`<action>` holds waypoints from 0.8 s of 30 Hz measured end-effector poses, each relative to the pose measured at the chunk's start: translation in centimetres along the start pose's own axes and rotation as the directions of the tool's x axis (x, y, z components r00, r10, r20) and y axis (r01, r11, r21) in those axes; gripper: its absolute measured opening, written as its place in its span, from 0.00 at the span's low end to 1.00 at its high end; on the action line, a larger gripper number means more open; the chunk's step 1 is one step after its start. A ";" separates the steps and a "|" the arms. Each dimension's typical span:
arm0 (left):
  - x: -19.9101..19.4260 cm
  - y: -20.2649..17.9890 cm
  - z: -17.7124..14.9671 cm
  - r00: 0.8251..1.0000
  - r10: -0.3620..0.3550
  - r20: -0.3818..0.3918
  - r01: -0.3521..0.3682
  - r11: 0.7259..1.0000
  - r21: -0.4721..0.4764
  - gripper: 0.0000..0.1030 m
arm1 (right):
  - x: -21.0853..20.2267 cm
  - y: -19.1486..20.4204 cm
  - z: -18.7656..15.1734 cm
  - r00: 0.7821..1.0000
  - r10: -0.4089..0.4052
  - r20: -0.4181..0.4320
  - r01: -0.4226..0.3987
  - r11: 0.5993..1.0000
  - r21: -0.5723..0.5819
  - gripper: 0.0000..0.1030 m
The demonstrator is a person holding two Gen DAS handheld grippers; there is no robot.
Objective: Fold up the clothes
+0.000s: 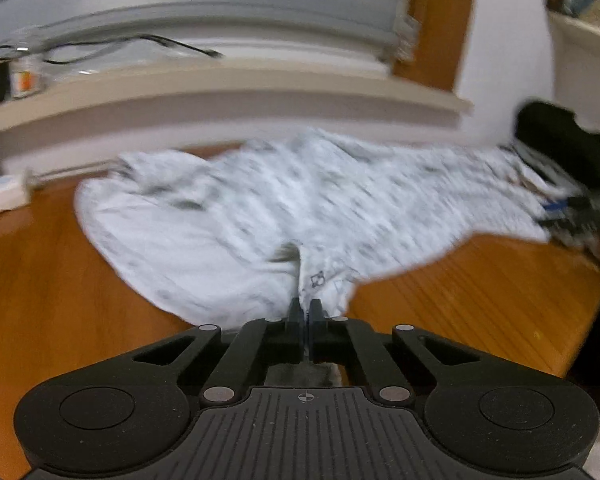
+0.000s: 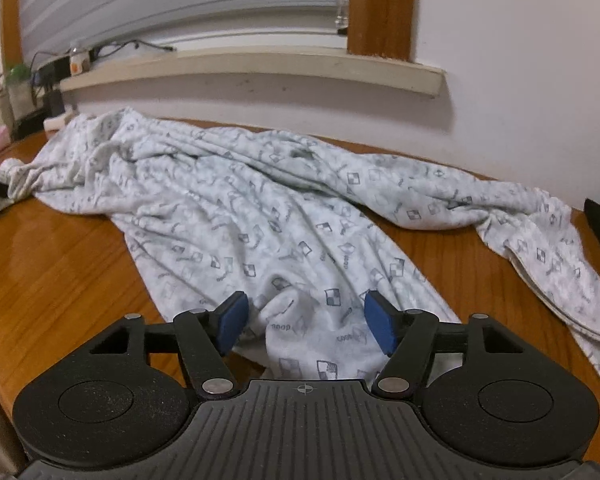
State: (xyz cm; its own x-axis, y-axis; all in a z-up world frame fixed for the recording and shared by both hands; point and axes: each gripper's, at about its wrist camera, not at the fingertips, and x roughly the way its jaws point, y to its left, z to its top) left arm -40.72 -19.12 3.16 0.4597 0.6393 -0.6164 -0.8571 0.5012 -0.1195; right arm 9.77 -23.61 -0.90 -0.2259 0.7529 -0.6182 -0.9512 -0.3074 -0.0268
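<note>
Wooden table (image 2: 60, 264) pushed up against a white wall, window sill (image 2: 260, 68) and blinds above it. The patterned white garment (image 2: 260, 216) is sprawled rumpled across the tabletop. Left gripper (image 1: 305, 308) is clamped on a fold of it, though that view's pretty blurry. Right gripper (image 2: 304, 316) sits spread wide over the near edge, holding nothing. Bottles and cables clutter the sill's left end.

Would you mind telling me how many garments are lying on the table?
1: the patterned white garment sprawls across the wooden table. The left gripper pinches its edge; more may lie hidden beneath.
</note>
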 end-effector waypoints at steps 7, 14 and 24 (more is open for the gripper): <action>-5.3 5.6 3.8 0.988 0.098 0.118 -0.088 0.992 -0.087 0.02 | -3.0 -1.0 1.6 0.995 -0.042 0.091 0.044 0.999 -0.012 0.06; -10.3 7.1 6.0 0.984 0.078 0.159 -0.064 0.994 -0.089 0.02 | -9.5 -3.2 5.2 0.970 -0.076 0.230 0.079 0.997 -0.004 0.05; -8.4 6.2 1.0 1.000 0.014 0.003 -0.013 0.997 -0.077 0.02 | -10.8 -3.2 3.6 0.991 -0.046 0.126 0.043 0.999 0.021 0.21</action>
State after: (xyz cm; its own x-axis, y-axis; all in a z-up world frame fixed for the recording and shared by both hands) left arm -49.68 -20.76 8.38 0.4488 0.6480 -0.6154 -0.8785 0.4462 -0.1709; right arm 14.48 -28.68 8.66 -0.2070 0.8333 -0.5126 -0.9642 -0.2625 -0.0372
